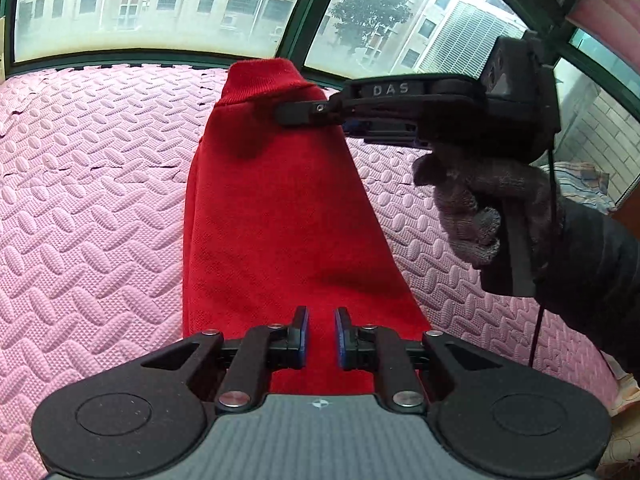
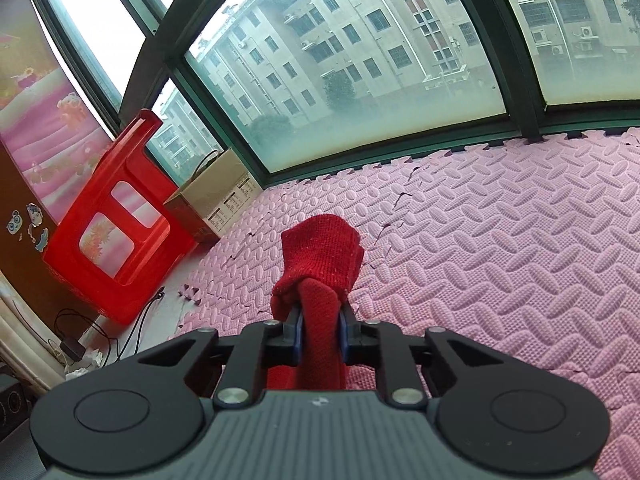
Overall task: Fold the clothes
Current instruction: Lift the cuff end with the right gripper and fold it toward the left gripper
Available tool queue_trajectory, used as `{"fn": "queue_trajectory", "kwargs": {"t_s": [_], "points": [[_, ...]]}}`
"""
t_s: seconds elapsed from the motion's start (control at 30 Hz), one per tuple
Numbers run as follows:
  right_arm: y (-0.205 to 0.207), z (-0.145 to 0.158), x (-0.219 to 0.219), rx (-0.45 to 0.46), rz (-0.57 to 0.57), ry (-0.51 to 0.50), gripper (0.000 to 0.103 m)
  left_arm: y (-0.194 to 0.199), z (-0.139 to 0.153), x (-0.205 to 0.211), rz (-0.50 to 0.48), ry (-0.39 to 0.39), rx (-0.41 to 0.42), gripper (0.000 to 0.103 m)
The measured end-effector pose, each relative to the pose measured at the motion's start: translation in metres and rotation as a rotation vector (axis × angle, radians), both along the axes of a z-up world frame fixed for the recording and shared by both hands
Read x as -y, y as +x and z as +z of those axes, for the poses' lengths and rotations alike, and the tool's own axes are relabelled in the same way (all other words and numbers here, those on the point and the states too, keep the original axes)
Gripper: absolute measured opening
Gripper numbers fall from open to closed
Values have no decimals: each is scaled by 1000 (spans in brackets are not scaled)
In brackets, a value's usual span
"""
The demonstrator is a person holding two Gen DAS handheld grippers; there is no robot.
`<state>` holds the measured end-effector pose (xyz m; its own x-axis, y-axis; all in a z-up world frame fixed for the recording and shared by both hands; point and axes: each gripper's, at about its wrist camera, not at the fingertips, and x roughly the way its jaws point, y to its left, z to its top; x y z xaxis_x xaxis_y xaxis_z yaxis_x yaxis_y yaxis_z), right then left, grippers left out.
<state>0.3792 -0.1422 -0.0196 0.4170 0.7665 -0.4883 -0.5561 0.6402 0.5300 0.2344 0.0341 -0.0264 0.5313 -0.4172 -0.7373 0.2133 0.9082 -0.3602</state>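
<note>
Pink foam mat (image 1: 100, 200), interlocking tiles with a raised herringbone tread, covers the floor up to the dark green window frame (image 2: 516, 60); some tile seams near the window edge gape. Through the glass: pale apartment blocks and a tree (image 1: 370, 12).

Red garment (image 1: 276, 216): lifted off the mat, stretched between my two tongs, its ribbed hem uppermost in the left view.

Red plastic stool (image 2: 116, 216): tipped on its side at the mat's left edge, under the window. Just beside it, a brown cardboard box (image 2: 208, 200) with printed labels too small to read.

My right tongs (image 2: 320, 338): closed on a bunched fold of the garment, cloth pressed between the blue pads. From the left view the body reads "DAS"; my gloved right hand (image 1: 476, 208) holds the handle.

My left tongs (image 1: 320, 336): jaws nearly together, cloth running between them; a grip appears likely, though pad contact is not clearly shown.
</note>
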Motion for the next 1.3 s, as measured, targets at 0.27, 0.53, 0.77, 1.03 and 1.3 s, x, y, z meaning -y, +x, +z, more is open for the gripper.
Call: {"fn": "queue_trajectory", "kwargs": {"t_s": [0.27, 0.53, 0.77, 1.03, 1.3], "points": [[-42, 45, 6, 102, 80, 38, 15, -6, 9, -14, 39, -29, 28, 16], [-90, 69, 15, 176, 130, 30, 14, 4, -3, -43, 118, -48, -3, 15], [-110, 77, 18, 209, 143, 23, 14, -11, 2, -50, 124, -21, 30, 15], [-155, 92, 20, 262, 210, 18, 14, -38, 9, -51, 139, 5, 72, 16], [-210, 98, 28, 303, 302, -4, 14, -54, -3, -61, 184, 41, 57, 18]]}}
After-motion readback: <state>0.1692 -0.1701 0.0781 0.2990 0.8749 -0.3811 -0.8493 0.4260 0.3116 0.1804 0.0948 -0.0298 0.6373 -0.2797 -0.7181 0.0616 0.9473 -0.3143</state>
